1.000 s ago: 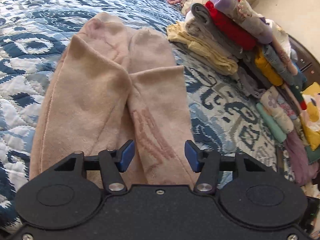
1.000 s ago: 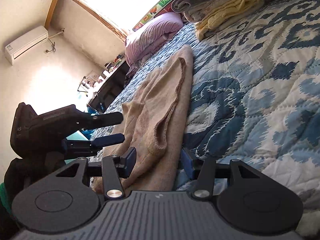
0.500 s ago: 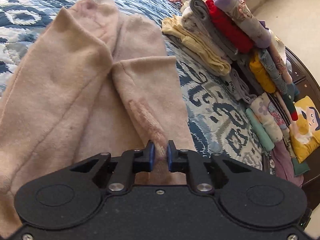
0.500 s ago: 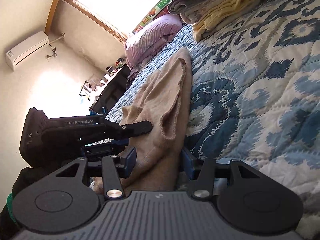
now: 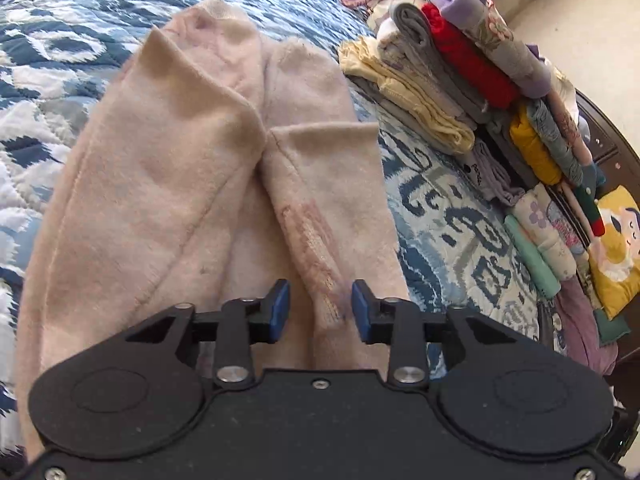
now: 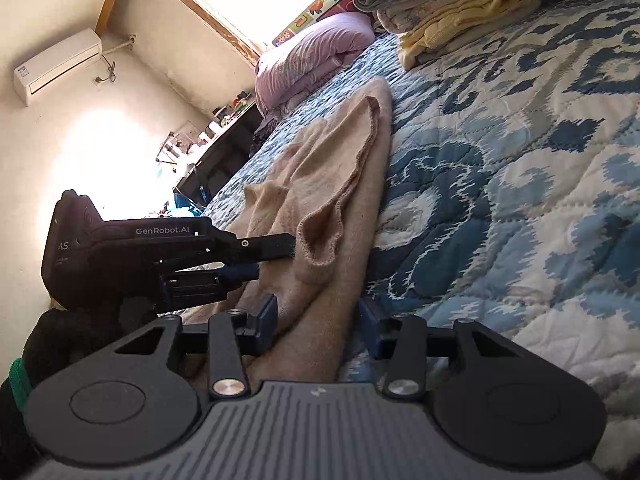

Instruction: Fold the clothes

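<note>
A beige fleece garment (image 5: 192,184) lies on the blue patterned quilt (image 5: 452,232), its two sleeves folded in over the body. My left gripper (image 5: 320,312) is open, its blue pads on either side of a raised fold of the right sleeve near the garment's near edge. In the right wrist view the same garment (image 6: 332,184) runs away from me, and the left gripper (image 6: 264,256) reaches into it from the left. My right gripper (image 6: 318,326) is open and straddles the garment's near edge.
Stacks of folded clothes (image 5: 460,80) line the right side of the bed, also in the right wrist view (image 6: 460,12). A yellow cushion (image 5: 616,248) lies at the far right. A purple pillow (image 6: 312,60), a window and a desk lie beyond.
My left gripper closed on the sleeve fold half a second ago and has now opened again, leaving a raised ridge. The right gripper has stayed open at the garment's edge.
</note>
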`<state>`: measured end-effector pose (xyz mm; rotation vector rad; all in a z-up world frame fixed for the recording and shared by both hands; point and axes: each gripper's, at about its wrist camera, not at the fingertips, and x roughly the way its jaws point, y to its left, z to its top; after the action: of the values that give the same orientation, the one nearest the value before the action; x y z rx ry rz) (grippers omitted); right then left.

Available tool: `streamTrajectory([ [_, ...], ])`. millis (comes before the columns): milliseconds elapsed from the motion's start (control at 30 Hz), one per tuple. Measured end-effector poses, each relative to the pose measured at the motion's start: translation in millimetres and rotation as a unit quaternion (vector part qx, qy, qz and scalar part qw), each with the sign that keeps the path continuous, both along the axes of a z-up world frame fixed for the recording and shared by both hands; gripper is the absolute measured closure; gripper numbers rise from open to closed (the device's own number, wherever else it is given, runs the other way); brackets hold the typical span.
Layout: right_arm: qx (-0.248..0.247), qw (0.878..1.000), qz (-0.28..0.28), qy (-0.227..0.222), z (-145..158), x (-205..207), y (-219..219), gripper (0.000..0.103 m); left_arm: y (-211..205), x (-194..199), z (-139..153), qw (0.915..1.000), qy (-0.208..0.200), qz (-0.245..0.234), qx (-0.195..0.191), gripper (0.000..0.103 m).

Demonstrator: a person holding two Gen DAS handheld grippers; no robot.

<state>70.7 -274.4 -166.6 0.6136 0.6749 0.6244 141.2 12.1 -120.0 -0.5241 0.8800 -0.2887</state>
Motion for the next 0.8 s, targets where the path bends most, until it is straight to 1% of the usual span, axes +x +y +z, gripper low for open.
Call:
streamTrajectory([
  [133, -0.024, 0.999, -0.011, -0.044, 10, -4, 4, 0.057, 6, 25, 1, 0.9997, -0.005, 0.023, -0.006, 0.062],
  [233, -0.047, 0.998, -0.001, -0.048, 9, -1, 14, 0.057, 2, 42, -3, 0.9993, -0.002, 0.039, 0.002, 0.064],
  [267, -0.056, 0.997, 0.003, -0.044, 7, 0, 17, 0.057, 1, 47, -5, 0.9991, 0.002, 0.042, 0.005, 0.078],
  [300, -0.064, 0.997, 0.006, -0.039, 5, 1, 20, 0.057, -1, 52, -8, 0.9989, 0.005, 0.046, 0.009, 0.086],
  [333, -0.069, 0.997, 0.007, -0.034, 3, 1, 21, 0.057, -4, 53, -7, 0.9990, 0.003, 0.043, 0.013, 0.089],
  [367, -0.069, 0.997, 0.008, -0.032, 3, 1, 20, 0.057, -8, 50, -2, 0.9992, -0.004, 0.032, 0.022, 0.090],
  [433, -0.070, 0.997, 0.012, -0.032, 3, -1, 20, 0.057, -11, 50, -2, 0.9986, -0.007, 0.025, 0.045, 0.090],
  [467, -0.075, 0.997, 0.016, -0.031, 3, -1, 22, 0.057, -9, 52, -5, 0.9987, 0.000, 0.025, 0.043, 0.087],
  [500, -0.080, 0.996, 0.020, -0.029, 2, -1, 23, 0.057, -4, 54, -10, 0.9991, 0.012, 0.027, 0.032, 0.084],
  [533, -0.086, 0.996, 0.022, -0.027, 2, -1, 25, 0.057, -2, 54, -6, 0.9989, 0.016, 0.024, 0.036, 0.083],
  [567, -0.090, 0.995, 0.023, -0.027, 2, -2, 26, 0.057, -3, 51, 2, 0.9984, 0.015, 0.018, 0.052, 0.078],
  [600, -0.094, 0.995, 0.023, -0.027, 3, -2, 27, 0.057, -5, 46, 13, 0.9972, 0.002, 0.018, 0.072, 0.077],
  [633, -0.098, 0.995, 0.021, -0.029, 5, -3, 26, 0.059, -6, 38, 26, 0.9953, -0.028, 0.019, 0.091, 0.077],
  [700, -0.111, 0.993, 0.000, -0.048, 13, -10, 25, 0.059, -9, 32, 43, 0.9915, -0.079, 0.000, 0.103, 0.077],
  [733, -0.122, 0.990, -0.015, -0.066, 19, -15, 24, 0.060, -11, 33, 48, 0.9895, -0.096, -0.011, 0.108, 0.077],
  [767, -0.142, 0.985, -0.028, -0.095, 27, -21, 28, 0.060, -14, 36, 50, 0.9871, -0.111, -0.024, 0.112, 0.077],
  [800, -0.166, 0.977, -0.036, -0.129, 34, -26, 34, 0.061, -18, 41, 49, 0.9851, -0.123, -0.037, 0.115, 0.077],
])
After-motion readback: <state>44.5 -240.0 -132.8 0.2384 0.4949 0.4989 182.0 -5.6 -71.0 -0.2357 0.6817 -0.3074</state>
